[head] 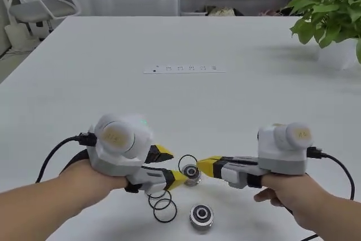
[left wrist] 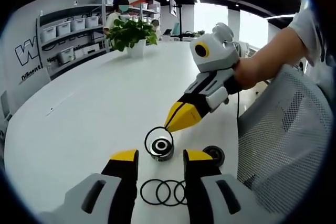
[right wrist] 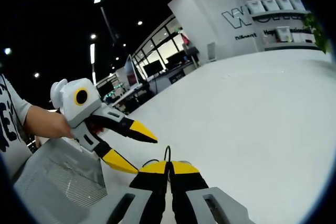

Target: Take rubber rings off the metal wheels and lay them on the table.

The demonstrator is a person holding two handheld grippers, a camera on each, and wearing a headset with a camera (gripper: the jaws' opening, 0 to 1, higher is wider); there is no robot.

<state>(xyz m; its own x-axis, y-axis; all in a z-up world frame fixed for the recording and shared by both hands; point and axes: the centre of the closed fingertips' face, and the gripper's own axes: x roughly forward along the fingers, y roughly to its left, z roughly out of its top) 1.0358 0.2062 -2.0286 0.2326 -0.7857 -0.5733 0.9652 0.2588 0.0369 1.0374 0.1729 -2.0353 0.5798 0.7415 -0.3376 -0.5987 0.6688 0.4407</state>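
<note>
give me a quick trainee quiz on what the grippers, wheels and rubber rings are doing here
1. True or false: the right gripper has its fingers shut on a thin black rubber ring by the silver metal wheel.
2. In the left gripper view, how many loose black rings lie flat on the white table near the left gripper? A one, B three, C six.
3. Fill in: the left gripper's fingers are ____.
Key: 1 true; 2 B; 3 open.
</note>
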